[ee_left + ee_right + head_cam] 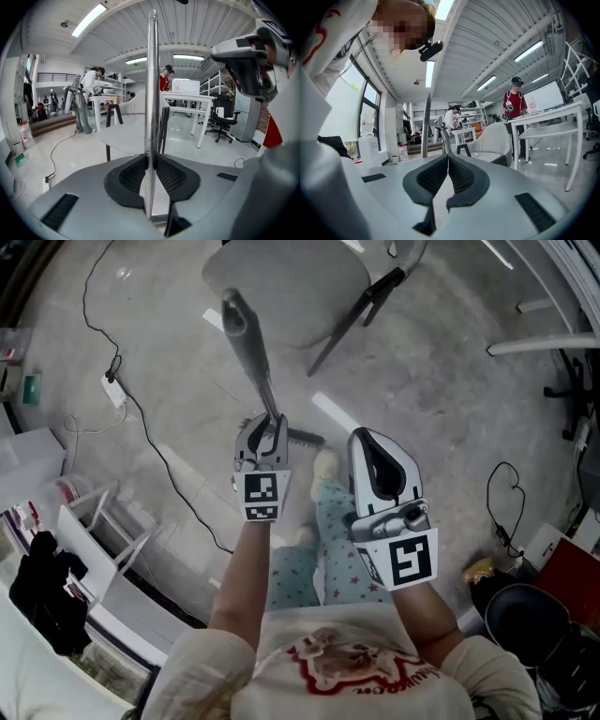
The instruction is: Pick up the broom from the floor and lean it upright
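Left gripper (271, 420) jaws clamp the upright metal broom handle (249, 336); right gripper (371, 439) jaws pressed together, empty.

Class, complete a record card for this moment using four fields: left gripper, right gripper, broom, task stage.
left gripper: shut on the broom handle, with a pad pressed on each side of the metal pole
right gripper: jaws together, nothing between them
broom: handle close to upright, held by the left gripper alone; not seen leaning on anything
task stage: broom picked up, not yet leaned upright
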### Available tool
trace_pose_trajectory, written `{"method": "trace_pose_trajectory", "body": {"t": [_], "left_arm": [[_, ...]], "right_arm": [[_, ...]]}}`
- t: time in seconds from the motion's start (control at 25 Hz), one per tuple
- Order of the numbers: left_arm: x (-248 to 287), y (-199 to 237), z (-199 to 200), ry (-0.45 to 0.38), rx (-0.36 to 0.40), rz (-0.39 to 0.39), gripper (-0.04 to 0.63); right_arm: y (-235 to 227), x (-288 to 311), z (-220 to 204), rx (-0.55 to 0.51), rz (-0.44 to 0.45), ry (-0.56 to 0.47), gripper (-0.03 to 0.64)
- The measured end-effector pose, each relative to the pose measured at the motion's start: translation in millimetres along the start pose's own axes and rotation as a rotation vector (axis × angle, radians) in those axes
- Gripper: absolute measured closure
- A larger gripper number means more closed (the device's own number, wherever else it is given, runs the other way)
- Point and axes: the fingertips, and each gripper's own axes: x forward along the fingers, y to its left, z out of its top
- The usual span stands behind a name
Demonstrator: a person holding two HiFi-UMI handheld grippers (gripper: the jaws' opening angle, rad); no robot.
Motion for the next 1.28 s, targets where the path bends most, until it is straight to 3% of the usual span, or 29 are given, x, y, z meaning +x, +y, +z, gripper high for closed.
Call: {"method": "trace_pose_trajectory", "body": {"t": [0.24, 0.48, 0.6, 0.8, 1.28], "left_arm": [[61.6, 6.8, -14.0, 0.025, 0.001, -0.003, 0.509], [120.3, 24.1, -66.1, 0.062, -0.002, -0.068, 0.509], [141.1, 38.2, -96.3, 0.073, -0.02, -0.061, 0.509], [175.9, 64.4, -99.2, 0.04, -0.088, -0.065, 0.508], [222.4, 46.4, -84.7, 0.123, 0.109, -0.296, 0.494]], "right_arm": [[-54.0, 50.4, -0.1, 0.017, -0.012, -0.024, 0.589], [-65.8, 87.3, -60.7, 0.048, -0.061, 0.04, 0.589], [-63.8, 97.9, -84.3, 0.062, -0.068, 0.065, 0.589], [-70.8, 112.2, -116.3, 0.091, -0.101, 0.094, 0.589], [-74.1, 127.7, -102.4, 0.113, -0.154, 0.095, 0.589]]}}
